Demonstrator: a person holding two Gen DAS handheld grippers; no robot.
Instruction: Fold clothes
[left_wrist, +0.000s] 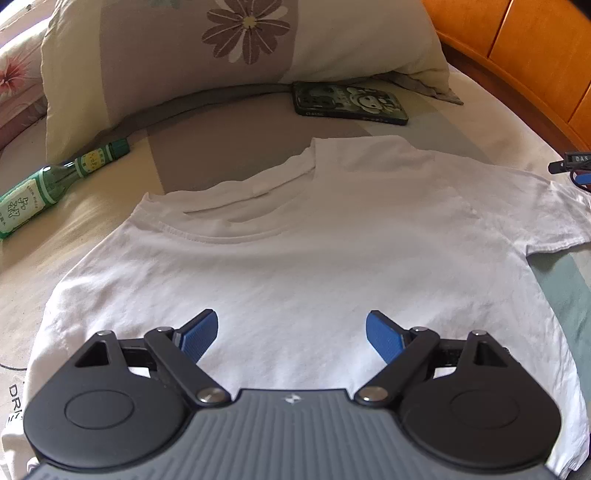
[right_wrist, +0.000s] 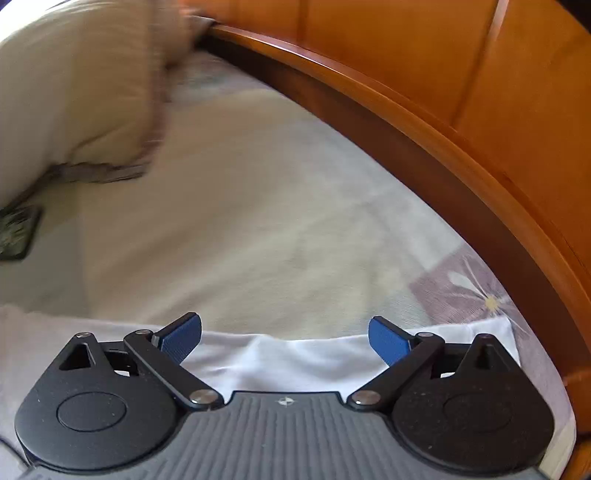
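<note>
Daylight falls across the bed (left_wrist: 92, 258) beneath me, its cream sheet banded with grey-brown. At twelve o'clock a pillow (left_wrist: 221, 55) printed with a brown daisy leans against a second, pink-flowered one at ten. A glossy orange wooden bed frame (right_wrist: 424, 122) curves from one o'clock down to four in my right-hand view. The sheet there shows a pale mauve patch with a white flower (right_wrist: 480, 295) at three o'clock.

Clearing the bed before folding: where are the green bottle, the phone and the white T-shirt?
green bottle (left_wrist: 44, 188): left wrist view, on its label.
phone (left_wrist: 351, 103): left wrist view, middle of its patterned case.
white T-shirt (left_wrist: 295, 266): left wrist view, chest area below the collar.
</note>
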